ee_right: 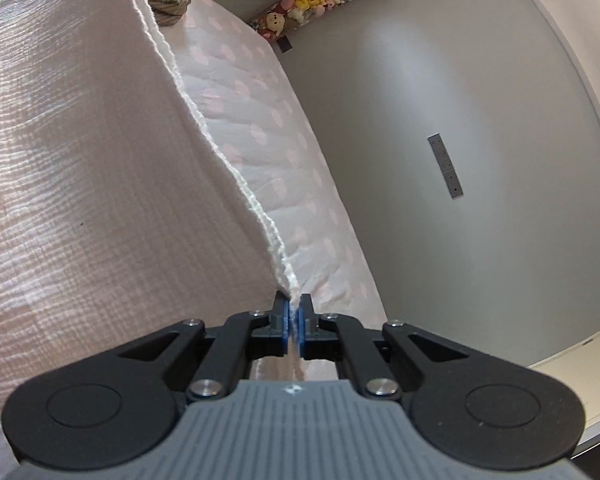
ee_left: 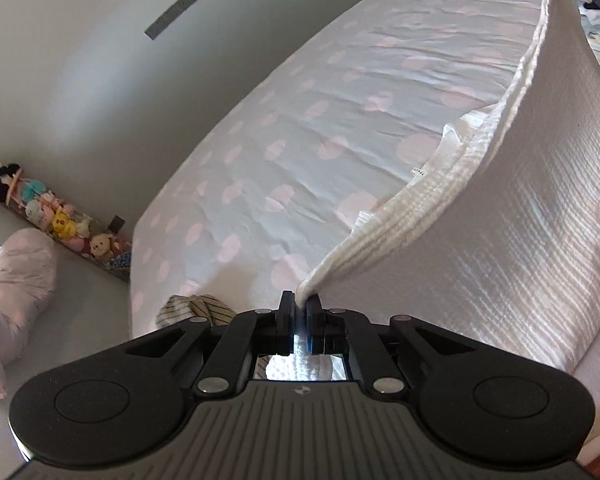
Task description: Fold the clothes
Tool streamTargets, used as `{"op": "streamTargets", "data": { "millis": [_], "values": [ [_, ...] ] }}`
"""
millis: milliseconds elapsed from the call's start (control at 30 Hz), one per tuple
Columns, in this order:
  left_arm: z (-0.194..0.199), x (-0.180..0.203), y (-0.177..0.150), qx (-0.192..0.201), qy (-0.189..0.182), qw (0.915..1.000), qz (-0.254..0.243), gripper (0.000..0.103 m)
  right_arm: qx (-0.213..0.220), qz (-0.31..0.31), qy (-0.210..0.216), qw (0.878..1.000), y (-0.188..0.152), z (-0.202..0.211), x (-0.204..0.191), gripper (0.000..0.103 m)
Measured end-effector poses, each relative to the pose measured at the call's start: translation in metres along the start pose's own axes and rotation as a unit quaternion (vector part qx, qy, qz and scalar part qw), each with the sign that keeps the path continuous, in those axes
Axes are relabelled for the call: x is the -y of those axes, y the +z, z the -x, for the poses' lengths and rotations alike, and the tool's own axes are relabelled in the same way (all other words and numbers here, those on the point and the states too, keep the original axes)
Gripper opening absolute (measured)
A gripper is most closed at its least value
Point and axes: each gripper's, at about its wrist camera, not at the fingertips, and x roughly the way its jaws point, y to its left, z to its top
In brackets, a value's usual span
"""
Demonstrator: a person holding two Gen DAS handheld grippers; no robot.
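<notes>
A: What does each gripper hold?

B: The left gripper point(ee_left: 301, 303) has its jaws clenched on one corner of the white garment point(ee_left: 520, 208). The right gripper point(ee_right: 295, 307) pinches the other corner, and the hem runs stretched between them above the bed point(ee_left: 300, 120).

A: Does one view show more?

B: Yes. In the upper right of the left view the right gripper appears far off. Only the right view shows the pale furniture point(ee_right: 580, 364) at lower right. Both show the striped cloth point(ee_right: 168, 0) and the plush toys point(ee_left: 52, 212).

A: Free room?

B: Grey floor point(ee_right: 460, 100) lies open beside the bed edge.
</notes>
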Motion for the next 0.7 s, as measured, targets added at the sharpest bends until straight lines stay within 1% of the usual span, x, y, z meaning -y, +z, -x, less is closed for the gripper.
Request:
{"op": "streamTargets", "data": {
  "millis": [100,233,333,400,467,567,700],
  "values": [
    [-0.039,-0.002,0.003,-0.029,-0.017,0.9994,0.005,0.003,-0.017,-0.014,0.028,0.999,0.002,-0.046,-0.006,0.005],
    [-0.087,-0.002,0.002,-0.064,-0.03,0.9975,0.002,0.003,-0.035,-0.028,0.059,0.997,0.003,-0.105,-0.014,0.005],
    [-0.119,-0.004,0.004,-0.079,-0.034,0.9962,0.008,0.003,-0.05,-0.039,0.074,0.995,-0.002,-0.14,-0.022,0.005],
    [-0.138,-0.006,0.008,-0.086,-0.037,0.9955,0.013,0.003,-0.06,-0.047,0.084,0.994,-0.002,-0.158,-0.024,0.005],
    [-0.156,-0.008,0.012,-0.093,-0.039,0.9948,0.018,0.003,-0.069,-0.054,0.09,0.992,-0.008,-0.172,-0.035,0.005],
    [-0.183,-0.008,0.021,-0.099,-0.039,0.9942,0.016,0.003,-0.079,-0.065,0.1,0.99,-0.01,-0.192,-0.038,0.005],
    [-0.216,-0.006,0.027,-0.111,-0.051,0.9924,0.013,0.003,-0.099,-0.066,0.127,0.985,-0.016,-0.219,-0.049,0.005]
  ]
}}
